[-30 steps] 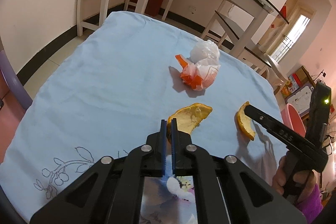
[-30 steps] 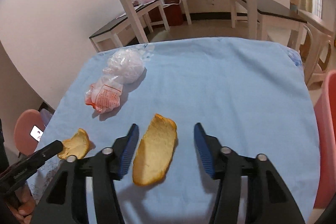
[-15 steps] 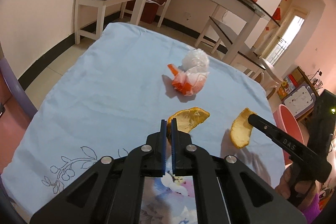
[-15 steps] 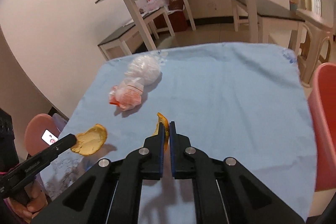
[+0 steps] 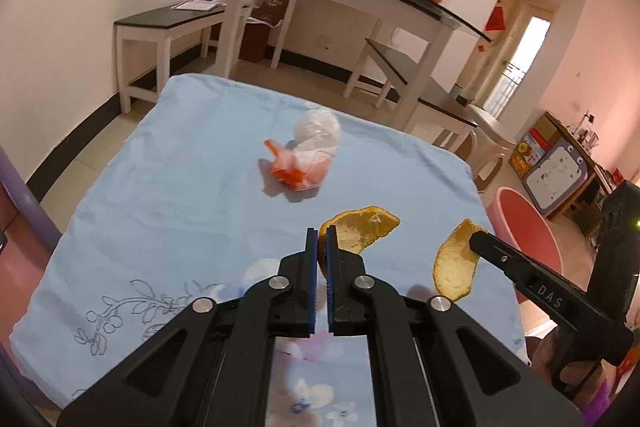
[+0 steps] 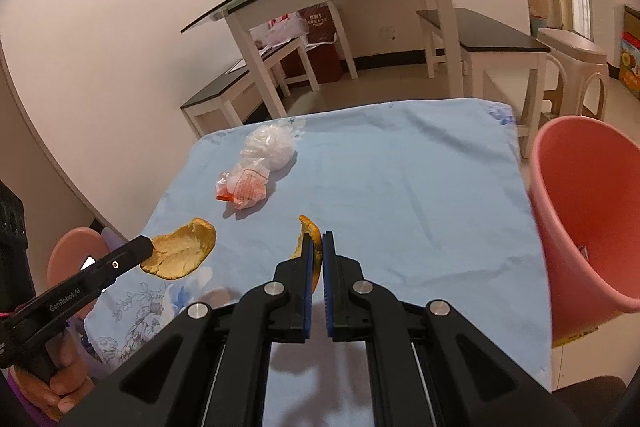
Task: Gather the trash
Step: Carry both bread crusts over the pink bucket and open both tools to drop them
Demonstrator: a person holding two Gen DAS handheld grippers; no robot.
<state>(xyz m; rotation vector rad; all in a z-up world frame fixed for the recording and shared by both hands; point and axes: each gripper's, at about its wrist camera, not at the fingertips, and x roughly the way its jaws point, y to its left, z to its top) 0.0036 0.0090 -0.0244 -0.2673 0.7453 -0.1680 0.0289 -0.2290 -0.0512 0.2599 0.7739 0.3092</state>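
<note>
Now both peels up off the cloth [image 6: 400, 187], each pinched at one end. Left gripper [image 5: 322, 241] pressed together on the edge of the left peel [image 5: 362, 229]; the rest sticking out past the tips, curled like a shallow cup. Right gripper [image 6: 317, 247] likewise clamped on the right peel [image 6: 308, 239], seen edge-on in its own view and broadside from the left wrist, hanging below the tips.

Probably light, dry and fairly stiff: holding their curve without drooping, so a pinch on the rim looks enough. Likely brittle at the thin edge, though; could crack or slip out if swung fast. Pith side rough, so decent grip for the pads.

Still lying on the cloth, well beyond the peels: a clear bag [image 6: 270, 147] touching an orange wrapper [image 6: 246, 187]. Both soft, crinkly, almost weightless, and slippery; best taken by a bunched fold rather than a flat face, or apt to slide off the pads.

Pink bin [image 6: 588, 211] just off the cloth's right edge, mouth tilted toward the table, near the right gripper. Next, by the look of it: carry over and drop.
</note>
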